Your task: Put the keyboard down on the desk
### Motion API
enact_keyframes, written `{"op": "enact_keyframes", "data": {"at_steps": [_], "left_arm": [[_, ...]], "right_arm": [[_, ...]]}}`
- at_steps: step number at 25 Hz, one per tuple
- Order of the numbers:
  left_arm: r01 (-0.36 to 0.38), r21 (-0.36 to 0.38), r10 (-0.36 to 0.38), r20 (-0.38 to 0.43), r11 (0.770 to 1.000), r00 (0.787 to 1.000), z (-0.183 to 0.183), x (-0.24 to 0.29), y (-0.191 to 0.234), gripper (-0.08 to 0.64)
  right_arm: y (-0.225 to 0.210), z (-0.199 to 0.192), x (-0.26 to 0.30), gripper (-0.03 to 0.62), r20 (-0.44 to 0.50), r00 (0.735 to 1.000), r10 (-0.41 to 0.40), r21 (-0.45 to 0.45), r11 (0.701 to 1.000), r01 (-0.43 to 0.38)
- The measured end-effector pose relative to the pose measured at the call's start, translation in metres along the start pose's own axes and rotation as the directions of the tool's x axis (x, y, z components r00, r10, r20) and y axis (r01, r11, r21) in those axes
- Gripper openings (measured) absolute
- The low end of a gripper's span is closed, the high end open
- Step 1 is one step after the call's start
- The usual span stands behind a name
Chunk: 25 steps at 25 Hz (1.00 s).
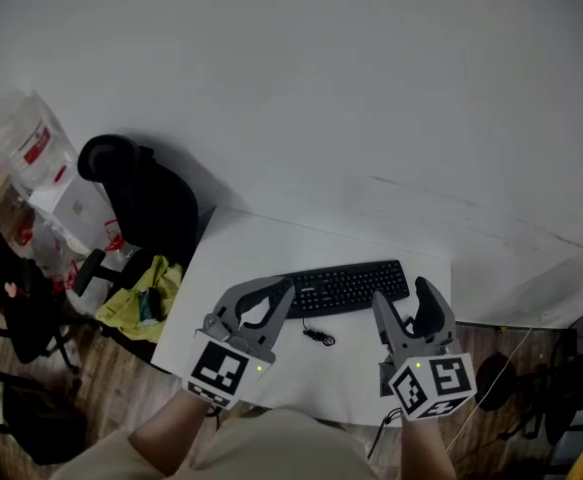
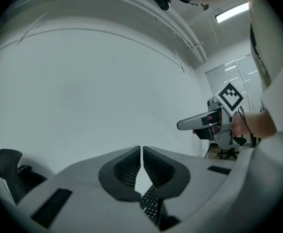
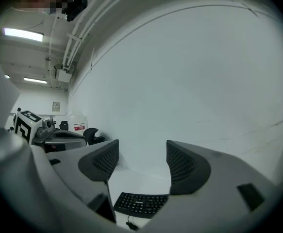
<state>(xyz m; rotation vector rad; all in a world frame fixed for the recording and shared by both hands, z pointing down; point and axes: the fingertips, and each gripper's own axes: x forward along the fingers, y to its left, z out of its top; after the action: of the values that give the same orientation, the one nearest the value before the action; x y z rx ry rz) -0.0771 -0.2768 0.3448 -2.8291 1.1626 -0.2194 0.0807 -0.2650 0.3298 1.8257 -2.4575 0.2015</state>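
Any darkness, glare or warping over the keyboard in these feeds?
Head view: dim, dark corners, yet the keyboard reads sharply on the white desk. Left gripper view: heavy fisheye, ceiling light glaring top right, keyboard just a sliver. Right gripper view: curved wall, keyboard clear.

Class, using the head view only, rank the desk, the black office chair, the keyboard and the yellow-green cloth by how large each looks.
1. desk
2. black office chair
3. keyboard and yellow-green cloth: these look about alike, so I leave them unranked.
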Motion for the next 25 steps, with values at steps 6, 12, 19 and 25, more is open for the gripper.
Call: {"op": "enact_keyframes", "data": {"at_steps": [6,12,19,25], "left_arm": [[-0.028,-0.030,0.029,0.022,0.999,0.999,0.000,-0.013,-0.003,0.032],[-0.054,-0.054,0.054,-0.017,0.997,0.998,-0.009,-0.020,-0.003,0.032],[-0.043,-0.071,0.040,-0.051,0.997,0.998,-0.024,-0.024,-0.011,0.034],[-0.044,-0.084,0.038,-0.072,0.996,0.997,-0.031,-0.025,-0.012,0.034]], "right_arm": [[0.014,0.014,-0.023,0.322,0.028,0.999,0.018,-0.094,0.995,-0.015],[0.033,0.017,-0.034,0.322,0.083,0.994,0.066,-0.158,0.986,-0.052],[0.037,-0.009,-0.033,0.316,0.045,0.997,0.067,-0.166,0.984,-0.059],[0.035,-0.025,-0.033,0.216,0.015,0.998,0.054,-0.152,0.987,-0.051]]}}
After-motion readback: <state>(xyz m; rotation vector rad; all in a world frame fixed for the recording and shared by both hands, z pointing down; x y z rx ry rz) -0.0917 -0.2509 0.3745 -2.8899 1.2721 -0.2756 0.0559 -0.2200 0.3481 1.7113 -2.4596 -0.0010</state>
